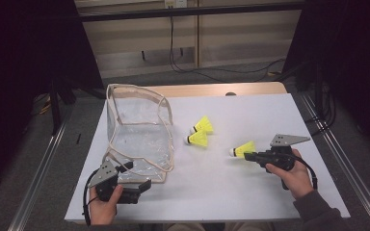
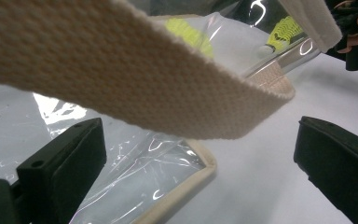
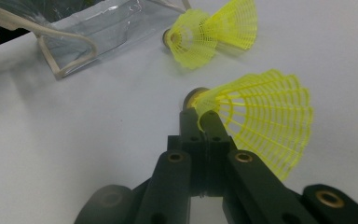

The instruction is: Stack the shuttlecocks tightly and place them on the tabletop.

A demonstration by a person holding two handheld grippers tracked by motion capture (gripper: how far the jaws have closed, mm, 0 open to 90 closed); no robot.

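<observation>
right gripper: jaws pressed together, pinching a shuttlecock by its yellow skirt, right of table centre, likely lifted to carry left to the bag
left gripper: jaws spread around the strap, not pinching; probably there to steady or open the bag
clear bag: stands at the left, mouth up, beige trim; looks empty
loose shuttlecocks: two on the table, just right of the bag, touching

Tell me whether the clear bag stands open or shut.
Open: the clear bag stands upright, its beige-trimmed mouth gaping wide, handles apart, nothing visible inside.
</observation>
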